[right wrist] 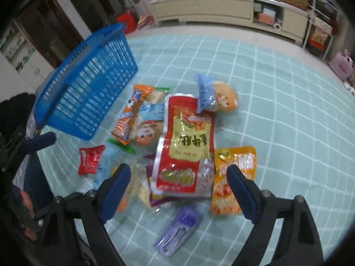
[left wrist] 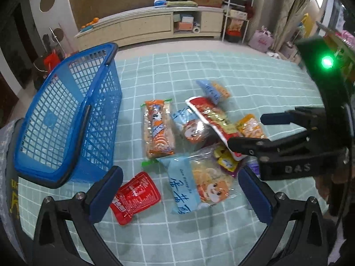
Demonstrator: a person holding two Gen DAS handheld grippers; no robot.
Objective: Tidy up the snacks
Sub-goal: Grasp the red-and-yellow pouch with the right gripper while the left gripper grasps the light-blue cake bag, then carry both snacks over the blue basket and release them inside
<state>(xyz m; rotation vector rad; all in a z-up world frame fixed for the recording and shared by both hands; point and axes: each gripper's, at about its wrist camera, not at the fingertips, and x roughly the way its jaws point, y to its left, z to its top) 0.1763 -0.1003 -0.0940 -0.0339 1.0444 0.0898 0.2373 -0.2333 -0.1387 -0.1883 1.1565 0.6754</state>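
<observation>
Basket: blue plastic mesh basket (left wrist: 66, 128) with a dark rim, stood at the left edge of the pale green checked cloth (left wrist: 244, 73); nothing visible inside.
Snack pile: lay on the cloth just right of the basket, all packets outside it.
Orange packet: long clear biscuit packet with orange print (left wrist: 158, 128), nearest the basket's right wall, flat.
Small red packet: shiny red foil pouch (left wrist: 134, 197), just beyond the basket's near corner, apart from the rest.
Light blue packet: clear bag with a light blue band and a cartoon fox (left wrist: 197, 186), right of the small red pouch.
Red-and-yellow packet: large red foil pouch with a yellow label (right wrist: 185, 146), lay across the middle of the pile, farther right of the basket.
Yellow-orange packet: orange foil pouch (right wrist: 235, 177), on the pile's far side from the basket.
Purple packet: small lilac wrapped bar (right wrist: 177, 232), nearest the right camera, well away from the basket.
Left gripper (left wrist: 180, 188): jaws wide apart, held nothing, hovered over the light blue packet.
Right gripper (right wrist: 178, 181): jaws wide apart, gripped nothing, poised over the near end of the red-and-yellow pouch.
</observation>
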